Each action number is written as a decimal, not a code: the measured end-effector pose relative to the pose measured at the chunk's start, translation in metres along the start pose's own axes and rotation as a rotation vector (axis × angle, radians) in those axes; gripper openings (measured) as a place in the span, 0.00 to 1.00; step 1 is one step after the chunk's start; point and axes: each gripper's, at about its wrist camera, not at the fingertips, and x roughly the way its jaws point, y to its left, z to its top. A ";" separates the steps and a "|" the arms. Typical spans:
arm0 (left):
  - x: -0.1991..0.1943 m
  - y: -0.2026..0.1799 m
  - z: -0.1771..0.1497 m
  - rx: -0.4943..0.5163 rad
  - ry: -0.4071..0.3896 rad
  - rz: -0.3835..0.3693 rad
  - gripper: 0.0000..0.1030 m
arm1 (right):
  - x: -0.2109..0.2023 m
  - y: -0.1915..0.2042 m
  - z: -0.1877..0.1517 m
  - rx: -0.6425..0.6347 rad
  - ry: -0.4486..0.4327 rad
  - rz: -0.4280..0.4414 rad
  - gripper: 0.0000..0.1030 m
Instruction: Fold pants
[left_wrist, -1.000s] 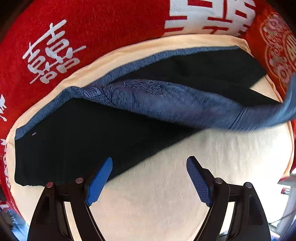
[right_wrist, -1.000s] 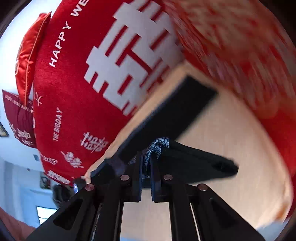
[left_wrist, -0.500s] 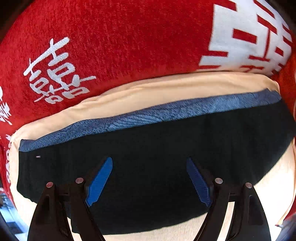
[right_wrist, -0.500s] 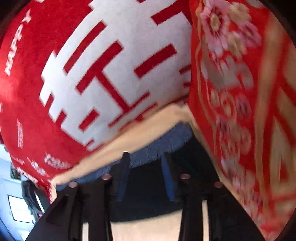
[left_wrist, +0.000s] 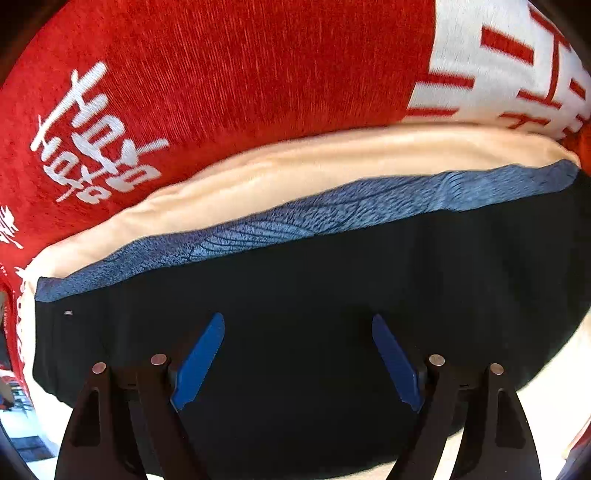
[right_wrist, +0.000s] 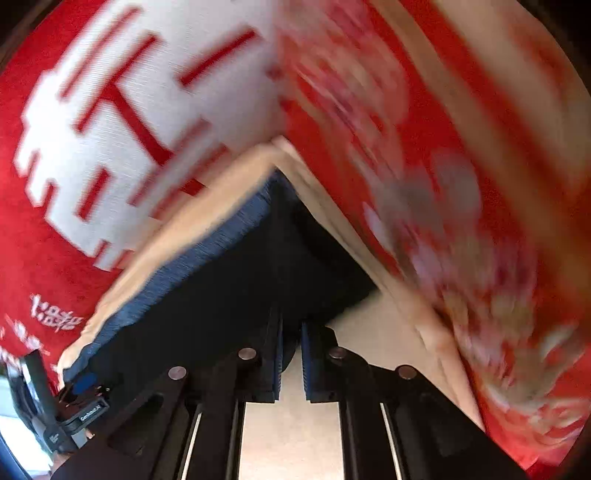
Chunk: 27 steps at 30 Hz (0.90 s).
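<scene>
The left gripper (left_wrist: 297, 354) points steeply down from the bottom of its view, jaws spread wide with nothing between the blue pads (left_wrist: 199, 360). The pants (left_wrist: 295, 295) lie flat under it, a broad black band across the middle and lower frame, with a blue patterned strip along their upper edge. They rest on a cream cushion (left_wrist: 295, 162), which shows as a pale band above them. Behind that, filling the top of the frame, is a red pillow (left_wrist: 221, 81) with white lettering.

The right gripper (right_wrist: 291, 354) also tilts downward from the bottom centre of its view. Its jaws are nearly together, a slim gap between the pads (right_wrist: 308, 362), and no cloth is seen pinched there. The pants (right_wrist: 236, 280) lie just beyond its tips, a dark wedge from centre to lower left, running into the corner where the red pillow (right_wrist: 110, 110) meets a blurred red flowered pillow (right_wrist: 443, 184) on the right. The cream cushion (right_wrist: 295, 424) shows below the fingers.
</scene>
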 end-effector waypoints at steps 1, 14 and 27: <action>-0.003 -0.001 0.001 0.003 -0.011 -0.001 0.81 | -0.003 0.005 0.006 -0.027 -0.009 0.005 0.09; 0.009 0.000 -0.001 -0.025 0.043 -0.015 0.87 | 0.012 -0.027 -0.025 0.093 0.116 0.051 0.57; 0.007 -0.047 0.016 0.027 0.024 -0.103 0.87 | 0.041 -0.013 -0.007 0.206 0.038 0.035 0.14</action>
